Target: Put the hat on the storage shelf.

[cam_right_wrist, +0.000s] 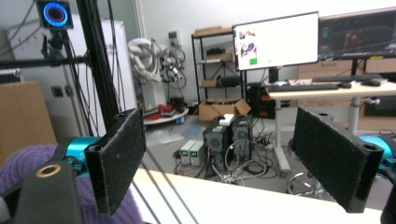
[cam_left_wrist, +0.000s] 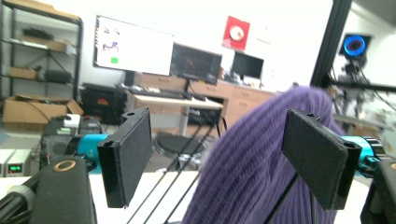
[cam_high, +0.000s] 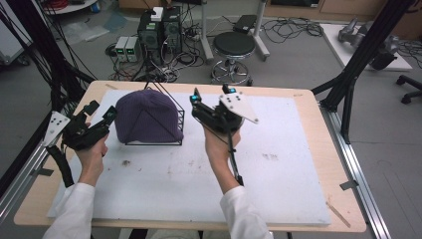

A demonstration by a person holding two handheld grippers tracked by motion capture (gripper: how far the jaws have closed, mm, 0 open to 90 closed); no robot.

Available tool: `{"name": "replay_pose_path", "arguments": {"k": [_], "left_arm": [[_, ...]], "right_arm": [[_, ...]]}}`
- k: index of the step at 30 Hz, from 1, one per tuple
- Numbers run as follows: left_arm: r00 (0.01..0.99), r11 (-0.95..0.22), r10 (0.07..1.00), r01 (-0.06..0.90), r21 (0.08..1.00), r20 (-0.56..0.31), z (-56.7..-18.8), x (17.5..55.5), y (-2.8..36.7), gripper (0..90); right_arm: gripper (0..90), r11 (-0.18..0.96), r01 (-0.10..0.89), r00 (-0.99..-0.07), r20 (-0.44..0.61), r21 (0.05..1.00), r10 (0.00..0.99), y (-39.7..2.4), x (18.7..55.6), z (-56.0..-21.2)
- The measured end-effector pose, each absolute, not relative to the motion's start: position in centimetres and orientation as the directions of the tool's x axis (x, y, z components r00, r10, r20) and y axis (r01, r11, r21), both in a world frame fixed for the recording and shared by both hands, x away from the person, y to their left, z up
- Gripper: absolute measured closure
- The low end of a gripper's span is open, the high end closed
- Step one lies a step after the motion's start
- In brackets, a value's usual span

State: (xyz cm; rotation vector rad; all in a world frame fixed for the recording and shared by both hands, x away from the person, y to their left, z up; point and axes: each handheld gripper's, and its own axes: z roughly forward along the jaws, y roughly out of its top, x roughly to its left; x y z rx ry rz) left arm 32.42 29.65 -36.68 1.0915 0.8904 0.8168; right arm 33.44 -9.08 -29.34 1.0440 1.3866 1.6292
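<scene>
A purple knit hat (cam_high: 148, 117) sits over a black wire stand (cam_high: 180, 127) on the white mat, left of centre. My left gripper (cam_high: 102, 110) hovers just left of the hat, open, its pads off the wool. In the left gripper view the hat (cam_left_wrist: 252, 158) rises ahead between the wide jaws of the left gripper (cam_left_wrist: 222, 156), and nothing is pinched. My right gripper (cam_high: 211, 93) is raised to the right of the stand, open and empty. In the right gripper view the hat (cam_right_wrist: 28, 158) shows at the lower left, beside the right gripper (cam_right_wrist: 233, 158).
The white mat (cam_high: 278, 169) covers most of the wooden table (cam_high: 318, 107). Beyond the far edge stand a black stool (cam_high: 234, 47) and computer boxes (cam_high: 160, 32) with cables on the floor. A black frame post (cam_high: 348, 79) rises at the table's right.
</scene>
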Motion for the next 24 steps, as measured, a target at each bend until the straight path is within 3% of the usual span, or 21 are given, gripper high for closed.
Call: {"name": "replay_pose_path", "arguments": {"k": [11, 17, 24], "left_arm": [[0.421, 0.227, 0.896, -0.149, 0.962, -0.146, -35.9, 30.9, 28.5, 24.2], [0.420, 0.224, 0.896, -0.148, 0.963, -0.144, -35.8, 30.9, 28.2, 24.2], [0.396, 0.157, 0.914, -0.133, 0.979, -0.092, -36.2, 30.8, 28.6, 23.9]], "right_arm": [[16.7, -0.153, -0.238, -0.353, 0.061, 0.959, 0.934, -18.1, 28.8, -30.3], [14.4, -0.139, -0.236, -0.244, 0.080, 0.962, 0.966, -21.7, 27.5, -31.4], [12.9, -0.110, -0.216, -0.192, 0.068, 0.970, 0.979, -24.0, 26.7, -32.4]]}}
